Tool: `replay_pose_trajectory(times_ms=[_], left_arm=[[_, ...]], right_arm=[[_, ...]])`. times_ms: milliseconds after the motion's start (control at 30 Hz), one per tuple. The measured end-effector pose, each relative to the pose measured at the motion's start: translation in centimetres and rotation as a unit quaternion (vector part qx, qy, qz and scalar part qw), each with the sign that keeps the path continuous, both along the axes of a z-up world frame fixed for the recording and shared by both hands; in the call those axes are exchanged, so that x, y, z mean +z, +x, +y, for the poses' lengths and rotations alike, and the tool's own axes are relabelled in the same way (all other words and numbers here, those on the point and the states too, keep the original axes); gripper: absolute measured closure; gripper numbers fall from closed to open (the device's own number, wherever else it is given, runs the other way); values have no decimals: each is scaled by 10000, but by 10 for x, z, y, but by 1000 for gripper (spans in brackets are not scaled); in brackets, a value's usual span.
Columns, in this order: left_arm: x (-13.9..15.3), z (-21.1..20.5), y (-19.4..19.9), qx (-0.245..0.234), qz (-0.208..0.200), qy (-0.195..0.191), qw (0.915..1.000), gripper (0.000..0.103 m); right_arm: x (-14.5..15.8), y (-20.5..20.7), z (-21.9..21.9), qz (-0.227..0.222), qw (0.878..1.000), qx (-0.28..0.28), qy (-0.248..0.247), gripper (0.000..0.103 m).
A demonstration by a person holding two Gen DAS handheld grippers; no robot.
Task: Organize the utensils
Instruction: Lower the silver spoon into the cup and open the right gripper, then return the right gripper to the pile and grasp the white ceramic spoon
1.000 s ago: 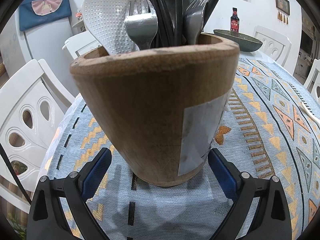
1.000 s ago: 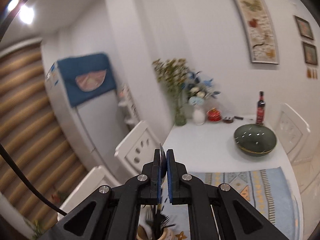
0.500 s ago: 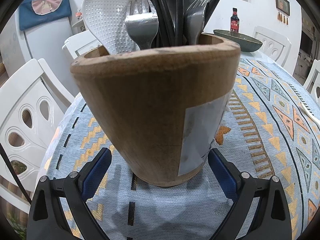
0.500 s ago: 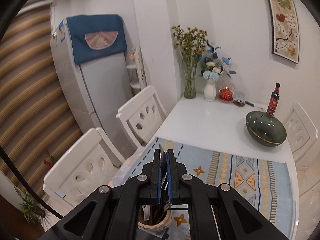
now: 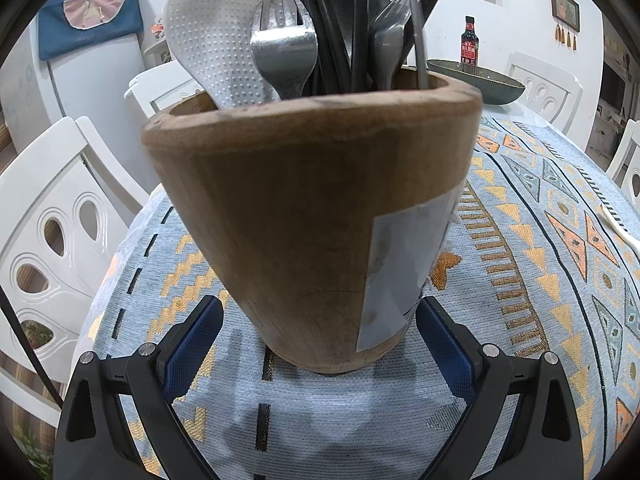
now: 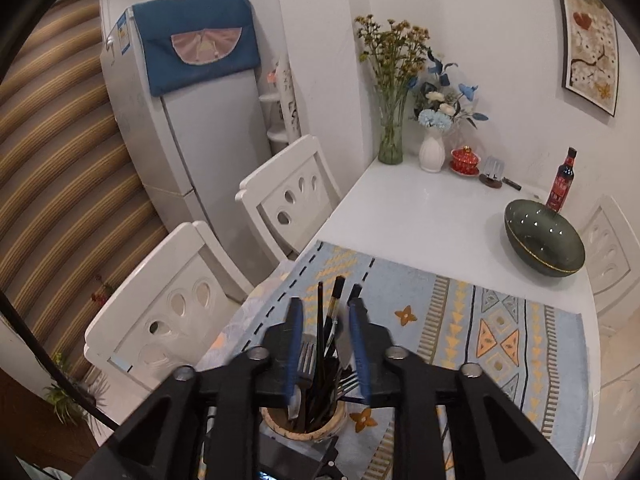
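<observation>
1. holder — the wooden utensil cup, the landmark here; it stands upright on the patterned cloth, with a grey label on its right flank.
2. left of the holder: a white chair at the table edge.
3. in the holder: a white dimpled rice paddle leans leftmost, a metal fork beside it, dark chopsticks and dark spoons toward the right.
4. at the holder's base: the left gripper, fingers spread wide, one on each side of the foot; whether the pads touch the wood i cannot tell.
5. above the holder: the right gripper. its jaws have just been opening from fully pinched to a modest gap — a pale utensil shows between the pads, seemingly let go and dropping among the handles.
6. judgement: one more piece looks delivered, so this hand is free to fetch the next.
7. right of the holder, well apart: a dark bowl and sauce bottle.
</observation>
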State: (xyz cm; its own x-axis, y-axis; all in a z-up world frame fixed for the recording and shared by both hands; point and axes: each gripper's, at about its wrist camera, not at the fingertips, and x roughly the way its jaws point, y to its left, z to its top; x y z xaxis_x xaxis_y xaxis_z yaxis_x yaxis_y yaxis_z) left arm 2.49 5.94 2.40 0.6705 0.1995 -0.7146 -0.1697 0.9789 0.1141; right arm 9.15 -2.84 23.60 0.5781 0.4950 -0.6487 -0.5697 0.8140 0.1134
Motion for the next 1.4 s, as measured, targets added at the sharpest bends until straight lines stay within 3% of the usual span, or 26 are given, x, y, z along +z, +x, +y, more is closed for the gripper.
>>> replay_pose_trajectory(times_ms=[400,733,1000,1100,1233,1333,1400], left_arm=[[1,0,-1,3,-4,10,10000,6],[1,0,-1,4,-8,13,10000,6],[1,0,-1,4,-8,12,10000,6],[2,0,-2,4,-9,10,10000,6],[1,0,-1,4,-8,14,10000,6],[1,0,-1,4,-8,11,10000,6],[1,0,-1,4,-9,13,10000,6]], right_arm=[[25,6,-36,-215,9984,-391,357,80],[45,10,-106,-509,9891,-1354,293,78],[24,23,-186,157,9719,-2298,493,75],[10,28,-222,604,9580,-2702,751,75],[-17,31,-275,1341,9288,-3220,1254,75],[-45,31,-314,1963,8927,-3634,1805,75],[-72,28,-344,2442,8551,-3985,2244,73]])
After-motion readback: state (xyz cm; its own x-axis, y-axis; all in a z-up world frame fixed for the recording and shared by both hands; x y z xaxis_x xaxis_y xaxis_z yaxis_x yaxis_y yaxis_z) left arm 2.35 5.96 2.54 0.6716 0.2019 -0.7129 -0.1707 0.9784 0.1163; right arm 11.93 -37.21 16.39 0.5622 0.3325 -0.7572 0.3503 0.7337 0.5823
